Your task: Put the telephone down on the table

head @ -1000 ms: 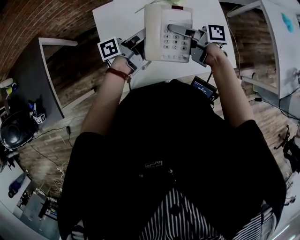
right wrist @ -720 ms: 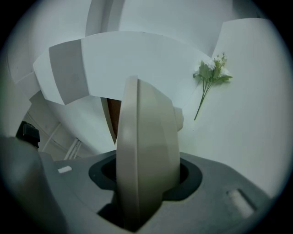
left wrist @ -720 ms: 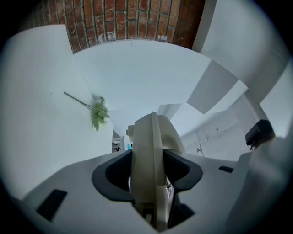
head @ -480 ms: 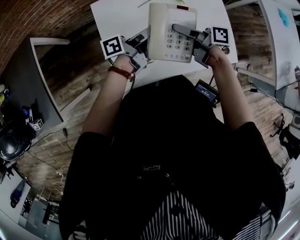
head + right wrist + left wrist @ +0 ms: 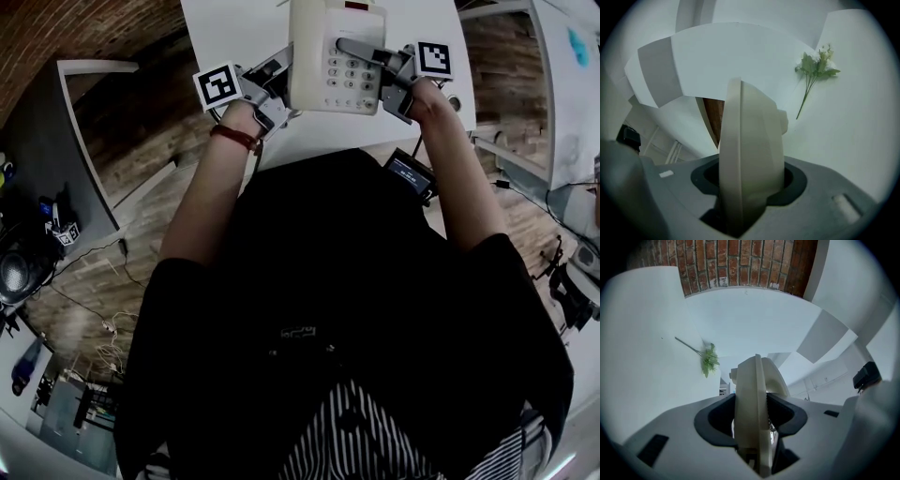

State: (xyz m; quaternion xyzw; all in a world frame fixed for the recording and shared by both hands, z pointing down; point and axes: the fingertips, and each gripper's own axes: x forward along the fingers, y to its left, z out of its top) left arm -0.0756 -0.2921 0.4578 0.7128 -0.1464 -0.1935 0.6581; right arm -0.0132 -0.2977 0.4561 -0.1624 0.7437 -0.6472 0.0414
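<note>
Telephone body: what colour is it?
The telephone is cream-white with pale grey keys; the head view shows it best.

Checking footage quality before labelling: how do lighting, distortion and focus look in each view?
Head view: strong fisheye bending, dim and dark below, the telephone bright. Left gripper view: round black vignette, green sprig blurry. Right gripper view: same vignette, nearby telephone soft.

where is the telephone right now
Top centre of the head view, the telephone is clamped between the left gripper and right gripper, over the white table.
</note>
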